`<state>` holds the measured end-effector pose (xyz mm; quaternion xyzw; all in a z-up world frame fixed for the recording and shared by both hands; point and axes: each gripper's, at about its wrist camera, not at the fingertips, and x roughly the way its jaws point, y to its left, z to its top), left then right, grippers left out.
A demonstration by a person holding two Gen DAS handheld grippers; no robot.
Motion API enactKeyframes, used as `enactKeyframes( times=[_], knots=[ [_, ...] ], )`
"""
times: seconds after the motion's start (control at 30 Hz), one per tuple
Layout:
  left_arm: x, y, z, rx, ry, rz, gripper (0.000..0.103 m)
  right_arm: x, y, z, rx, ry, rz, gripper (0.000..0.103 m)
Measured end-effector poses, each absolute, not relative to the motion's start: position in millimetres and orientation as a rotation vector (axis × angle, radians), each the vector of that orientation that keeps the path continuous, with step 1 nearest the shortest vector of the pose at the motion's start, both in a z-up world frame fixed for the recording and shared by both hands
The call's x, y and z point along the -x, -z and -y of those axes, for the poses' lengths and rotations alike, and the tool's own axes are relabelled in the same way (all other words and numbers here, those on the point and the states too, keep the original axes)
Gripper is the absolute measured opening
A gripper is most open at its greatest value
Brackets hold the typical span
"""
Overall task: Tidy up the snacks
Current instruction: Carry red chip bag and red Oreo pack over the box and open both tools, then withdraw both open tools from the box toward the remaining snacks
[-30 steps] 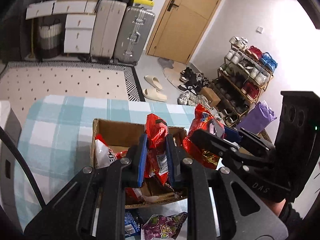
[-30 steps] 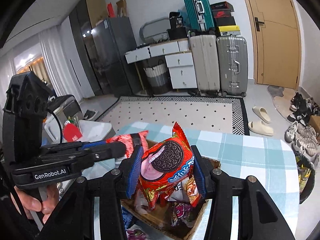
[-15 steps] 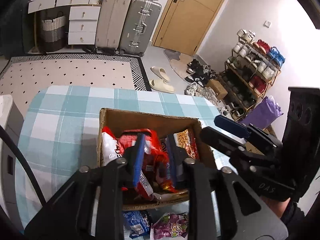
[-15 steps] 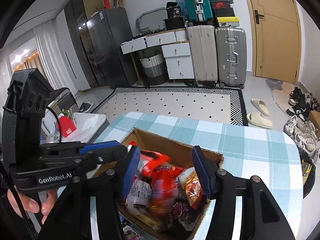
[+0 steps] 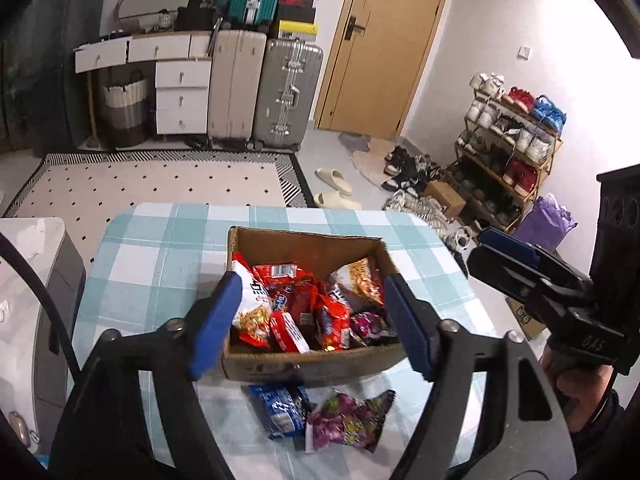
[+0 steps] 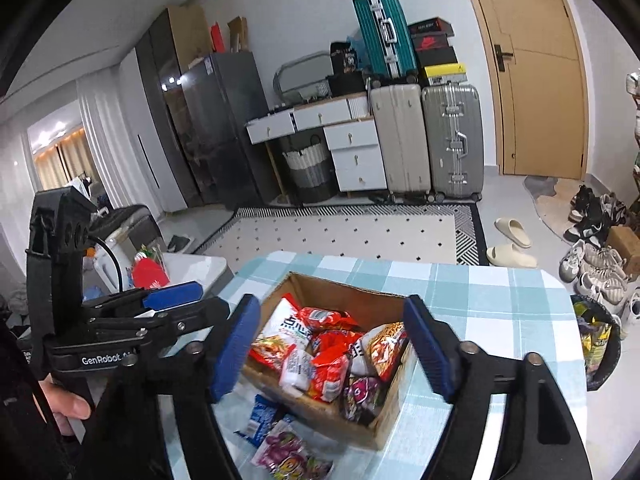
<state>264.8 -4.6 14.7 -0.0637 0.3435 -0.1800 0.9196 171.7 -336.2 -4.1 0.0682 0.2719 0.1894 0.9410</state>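
A cardboard box [image 5: 304, 366] [image 6: 384, 416] sits on the teal checked table [image 5: 168, 264] and holds several snack packets, mostly red [image 5: 296, 300] [image 6: 328, 360]. A blue packet [image 5: 280, 408] [image 6: 256, 420] and a purple packet [image 5: 348, 420] [image 6: 288, 452] lie on the table just in front of the box. My left gripper [image 5: 312, 328] is open and empty above the box's near side. My right gripper [image 6: 332, 348] is open and empty above the box, and it also shows at the right of the left wrist view [image 5: 504, 252].
A white side unit [image 5: 36, 288] stands left of the table. A shoe rack [image 5: 508, 152], shoes and slippers [image 5: 336, 188] lie to the right. Suitcases [image 5: 288, 92], drawers and a door are at the back, beyond a dotted rug [image 5: 152, 184].
Both grippers let go of their red snack packets into the box, opened wide and drew back. The packets now lie in the box.
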Motion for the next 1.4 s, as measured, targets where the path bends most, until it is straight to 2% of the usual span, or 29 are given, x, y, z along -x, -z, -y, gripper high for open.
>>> enactKeyframes(
  times=[0.1,0.33,0.47,0.77,0.83,0.97,1.4],
  knots=[
    [-240,-20,2,0.129,0.368,-0.681,0.079,-145,-1,341,-0.156,-0.394,-0.51,0.085],
    [-180,-20,7,0.058,0.336,-0.618,0.079,-95,7,347,-0.183,-0.421,-0.47,0.091],
    [-162,-12,8,0.053,0.321,-0.628,0.08,-72,13,346,-0.141,-0.419,-0.431,0.096],
    [-138,9,-4,0.085,0.282,-0.625,0.082,-36,39,354,-0.217,-0.431,-0.388,0.101],
    [-133,14,-7,0.083,0.27,-0.615,0.086,-34,47,354,-0.233,-0.428,-0.396,0.101],
    [-123,32,-14,0.099,0.249,-0.602,0.101,-33,64,354,-0.269,-0.426,-0.427,0.101],
    [-133,116,-22,0.099,0.17,-0.676,0.101,-54,136,343,-0.29,-0.392,-0.603,0.102]
  ],
)
